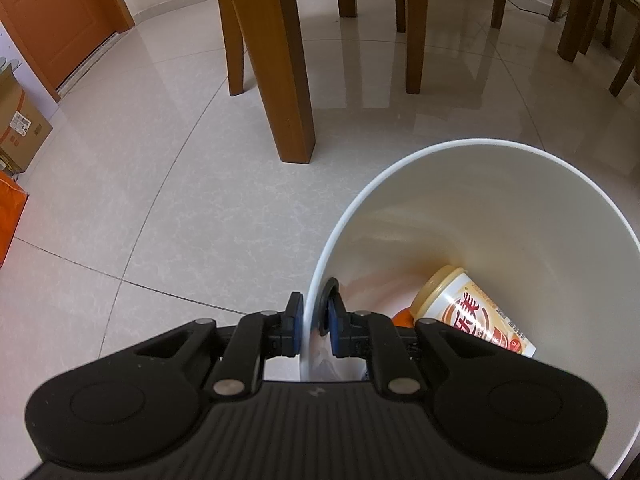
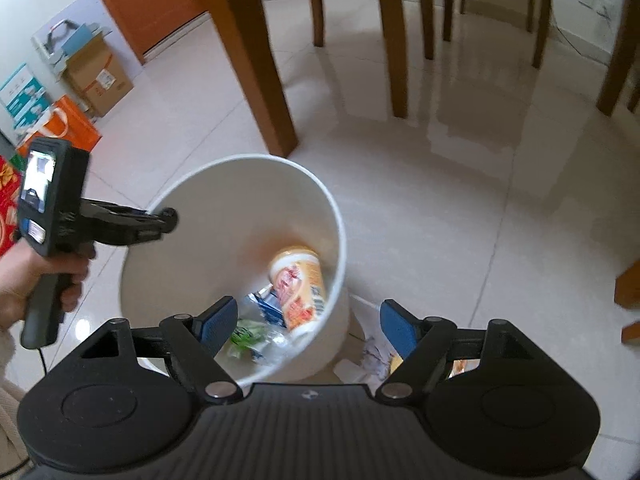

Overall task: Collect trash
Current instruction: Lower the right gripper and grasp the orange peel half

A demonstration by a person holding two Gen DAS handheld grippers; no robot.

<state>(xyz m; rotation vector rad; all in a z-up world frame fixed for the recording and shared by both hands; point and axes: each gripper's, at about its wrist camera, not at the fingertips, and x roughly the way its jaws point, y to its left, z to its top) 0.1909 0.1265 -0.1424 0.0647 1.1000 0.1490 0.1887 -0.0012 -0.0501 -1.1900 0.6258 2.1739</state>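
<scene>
A white round bin (image 1: 500,148) stands tilted on the tiled floor. My left gripper (image 1: 315,312) is shut on its near rim, one pad outside and one inside. A beige drink cup (image 1: 472,312) with red lettering lies inside. In the right wrist view the bin (image 2: 336,216) also holds the cup (image 2: 300,280), a green wrapper (image 2: 246,334) and clear plastic. The left gripper (image 2: 170,215) clamps the left rim, held by a hand (image 2: 16,284). My right gripper (image 2: 308,320) hangs open above the bin's near right edge, nothing between its fingers. Crumpled paper (image 2: 376,354) lies on the floor beside the bin.
A thick wooden table leg (image 1: 280,80) rises just behind the bin, with chair legs (image 1: 416,28) further back. Cardboard boxes (image 2: 100,76) and an orange bag (image 2: 68,124) line the left wall by an orange door (image 1: 60,20). Glossy floor tiles (image 2: 480,200) stretch to the right.
</scene>
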